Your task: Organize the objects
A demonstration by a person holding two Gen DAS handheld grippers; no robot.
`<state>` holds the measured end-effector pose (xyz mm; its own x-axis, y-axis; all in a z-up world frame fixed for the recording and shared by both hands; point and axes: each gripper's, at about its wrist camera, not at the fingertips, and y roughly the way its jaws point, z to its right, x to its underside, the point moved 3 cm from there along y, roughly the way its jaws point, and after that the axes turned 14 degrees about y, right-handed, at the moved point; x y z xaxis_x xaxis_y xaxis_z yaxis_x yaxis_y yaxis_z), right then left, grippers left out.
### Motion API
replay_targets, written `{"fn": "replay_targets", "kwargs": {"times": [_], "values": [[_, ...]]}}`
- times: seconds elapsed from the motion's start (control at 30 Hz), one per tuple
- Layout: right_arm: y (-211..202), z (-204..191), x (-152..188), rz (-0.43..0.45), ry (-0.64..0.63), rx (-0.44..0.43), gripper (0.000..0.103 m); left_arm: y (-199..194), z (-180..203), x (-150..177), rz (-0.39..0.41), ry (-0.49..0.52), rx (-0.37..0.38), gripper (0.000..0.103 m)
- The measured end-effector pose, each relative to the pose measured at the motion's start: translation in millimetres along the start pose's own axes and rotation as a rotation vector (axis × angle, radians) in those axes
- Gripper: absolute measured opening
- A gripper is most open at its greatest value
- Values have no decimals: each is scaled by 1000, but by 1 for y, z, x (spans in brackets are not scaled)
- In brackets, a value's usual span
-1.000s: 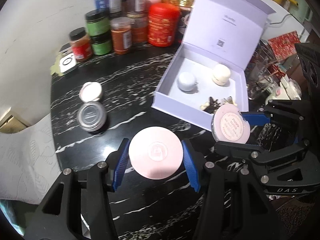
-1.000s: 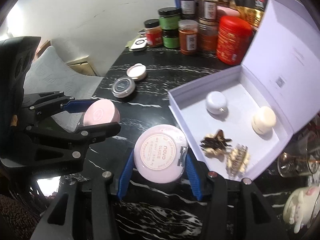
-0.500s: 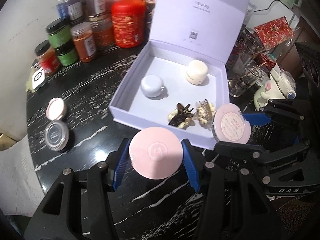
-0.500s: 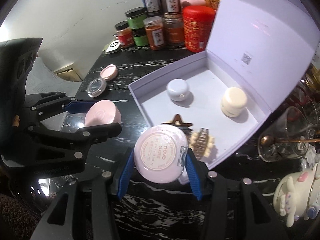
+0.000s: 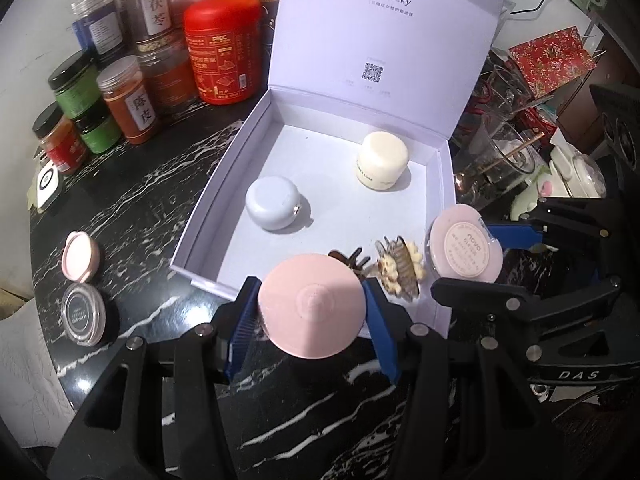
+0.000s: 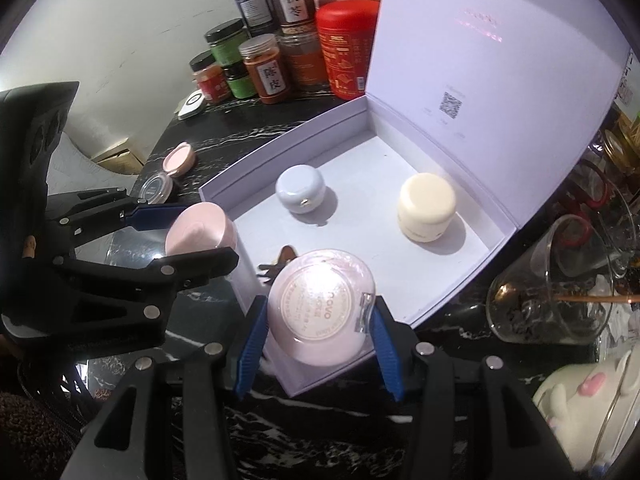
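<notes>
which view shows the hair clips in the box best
The left wrist view: both hair clips lie in plain sight at the near edge of the open box, between the two held pink compacts. In the right wrist view the right gripper's compact hides them; only a dark tip shows.

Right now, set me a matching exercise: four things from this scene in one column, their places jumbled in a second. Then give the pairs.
1. plain pink compact
2. labelled pink compact
3. cream jar
4. silver-lidded tin

A. on the black marble table, outside the box
B. in the left gripper
C. inside the open white box
D. in the right gripper

Pairs: 1-B, 2-D, 3-C, 4-A
</notes>
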<state>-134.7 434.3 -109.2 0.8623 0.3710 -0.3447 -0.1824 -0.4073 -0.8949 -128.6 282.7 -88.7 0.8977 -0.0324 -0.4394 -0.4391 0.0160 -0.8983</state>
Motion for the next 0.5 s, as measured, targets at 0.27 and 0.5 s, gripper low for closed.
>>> {"fn": "replay_targets", "kwargs": {"times": [0.27,0.5], "values": [[17,20,-21,-23,18,-4,51,23,-9,-20,-20,-5,4,50],[32,35,-39,-42,41,1,51,43,-16,-36,-39,2,13,50]]}}
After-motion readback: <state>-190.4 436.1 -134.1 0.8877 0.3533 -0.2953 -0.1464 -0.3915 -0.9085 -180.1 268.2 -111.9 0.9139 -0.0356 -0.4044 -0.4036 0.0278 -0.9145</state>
